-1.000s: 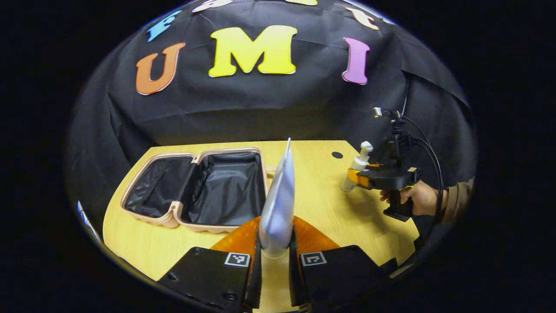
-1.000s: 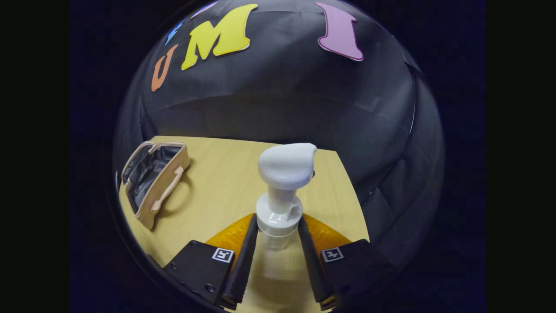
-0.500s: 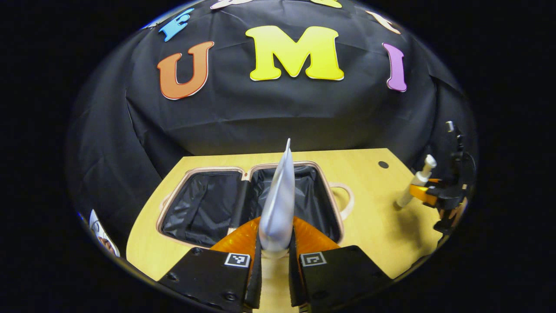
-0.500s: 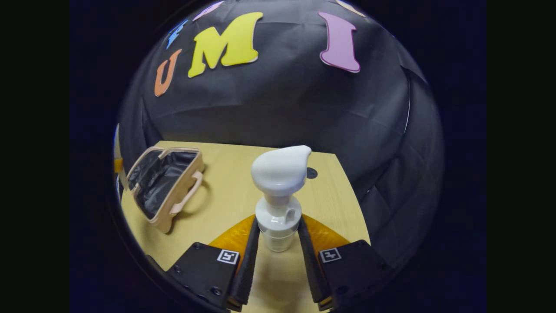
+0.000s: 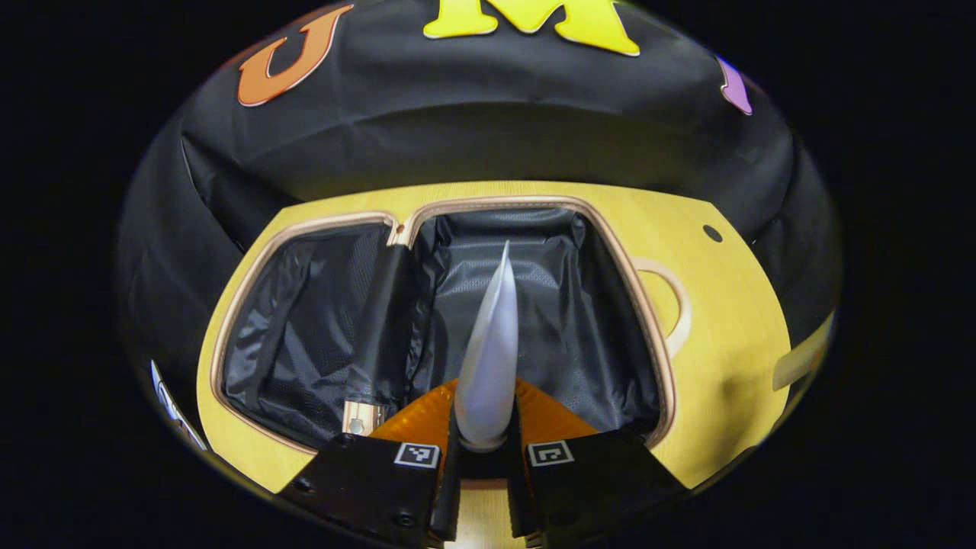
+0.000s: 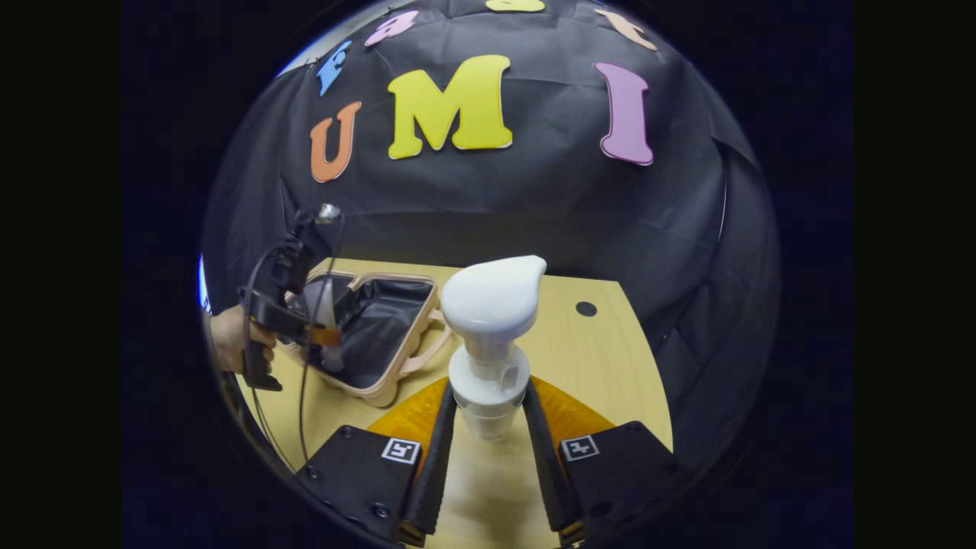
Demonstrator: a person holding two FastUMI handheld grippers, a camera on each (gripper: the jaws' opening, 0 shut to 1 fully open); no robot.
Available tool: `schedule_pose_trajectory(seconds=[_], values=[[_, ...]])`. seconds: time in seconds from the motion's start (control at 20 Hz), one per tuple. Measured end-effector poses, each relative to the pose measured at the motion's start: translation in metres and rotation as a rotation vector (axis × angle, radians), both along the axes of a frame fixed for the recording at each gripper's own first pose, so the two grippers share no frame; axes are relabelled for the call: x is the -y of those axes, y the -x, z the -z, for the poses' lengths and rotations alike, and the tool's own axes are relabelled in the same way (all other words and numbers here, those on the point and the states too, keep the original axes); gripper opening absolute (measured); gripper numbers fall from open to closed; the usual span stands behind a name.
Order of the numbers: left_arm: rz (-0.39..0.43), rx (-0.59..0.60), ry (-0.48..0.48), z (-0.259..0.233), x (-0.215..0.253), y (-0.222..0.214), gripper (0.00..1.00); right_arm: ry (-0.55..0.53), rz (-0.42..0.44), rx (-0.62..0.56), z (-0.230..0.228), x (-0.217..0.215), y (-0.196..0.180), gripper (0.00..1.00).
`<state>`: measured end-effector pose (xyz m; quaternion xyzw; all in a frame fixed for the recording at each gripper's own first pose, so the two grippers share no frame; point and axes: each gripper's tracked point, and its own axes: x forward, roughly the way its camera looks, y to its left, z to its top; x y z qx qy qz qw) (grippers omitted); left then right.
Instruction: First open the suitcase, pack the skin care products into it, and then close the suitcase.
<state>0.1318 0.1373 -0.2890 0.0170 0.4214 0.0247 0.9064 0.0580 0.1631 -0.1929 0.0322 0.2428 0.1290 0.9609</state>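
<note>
In the last second I have brought my left gripper [image 5: 480, 450] from beside the suitcase [image 5: 625, 259] to a place directly over it. Before, the open case was to the left of the tube [image 5: 492, 343] in the left gripper view; now the tube stands in front of the right compartment, with the black lining [image 5: 564, 305] behind it on both sides. The jaws are closed on the tube's lower end, and the tube points up and away from the camera with its thin sealed edge at the far end. I judge that it hangs above the compartment and does not yet touch the lining.

In the right gripper view, the left gripper [image 6: 324, 335] and the hand [image 6: 229, 339] that holds it have come into sight at the near edge of the suitcase [image 6: 381, 393]. A second ago only the case was there.

My right gripper [image 6: 488, 442] has its jaws pressed on the neck of the pump bottle [image 6: 488, 320], just under the white collar. The bottle is upright and seems to be lifted a little off the table [image 6: 595, 358], well to the right of the suitcase.

For the task, this means the case is already open and flat, and the first product is ready to be lowered and released. The bottle waits as the second one. Closing the lid is not yet possible.
</note>
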Motion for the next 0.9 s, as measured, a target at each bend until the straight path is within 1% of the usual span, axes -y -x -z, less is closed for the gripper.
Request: schedule_pose_trajectory(seconds=[0.05,0.1,0.15,0.2,0.35,0.45,0.5,0.55,0.6,0.65,0.7,0.8,0.9], values=[[0.0,-0.017,-0.004,0.007,-0.002,-0.003,0.28,0.004,0.0,-0.001,-0.003,-0.003,0.002,0.5],[0.004,-0.004,-0.008,0.005,-0.003,-0.008,0.28,0.002,0.001,-0.003,-0.006,-0.006,0.005,0.5],[0.024,0.01,-0.019,0.006,-0.001,-0.018,0.33,0.003,0.001,-0.007,-0.008,-0.009,0.007,0.5],[0.043,0.012,-0.036,0.006,-0.002,-0.023,0.28,0.005,0.001,-0.011,-0.01,-0.013,0.008,0.5],[0.072,0.05,-0.071,0.004,-0.004,-0.054,0.28,0.027,-0.009,-0.018,-0.017,-0.03,0.004,0.5],[0.099,0.048,-0.081,0.005,-0.003,-0.068,0.28,0.03,-0.016,-0.022,-0.021,-0.038,0.0,0.5],[0.125,0.025,-0.093,0.009,-0.003,-0.072,0.24,0.03,-0.02,-0.023,-0.023,-0.043,-0.001,0.5],[0.133,-0.009,-0.101,0.01,-0.003,-0.072,0.28,0.033,-0.028,-0.023,-0.025,-0.049,-0.003,0.5],[0.133,-0.1,-0.108,0.015,-0.004,-0.058,0.28,0.039,-0.036,-0.021,-0.027,-0.053,-0.005,0.5],[0.121,-0.16,-0.096,0.021,-0.002,-0.043,0.28,0.042,-0.048,-0.015,-0.029,-0.06,-0.006,0.5],[0.109,-0.176,-0.092,0.02,0.0,-0.036,0.28,0.041,-0.054,-0.014,-0.029,-0.065,-0.008,0.5],[0.092,-0.168,-0.078,0.021,-0.002,-0.039,0.28,0.033,-0.065,-0.028,-0.023,-0.073,-0.008,0.5],[0.096,-0.161,-0.08,0.023,-0.005,-0.043,0.28,0.031,-0.077,-0.039,-0.019,-0.081,-0.008,0.5]])
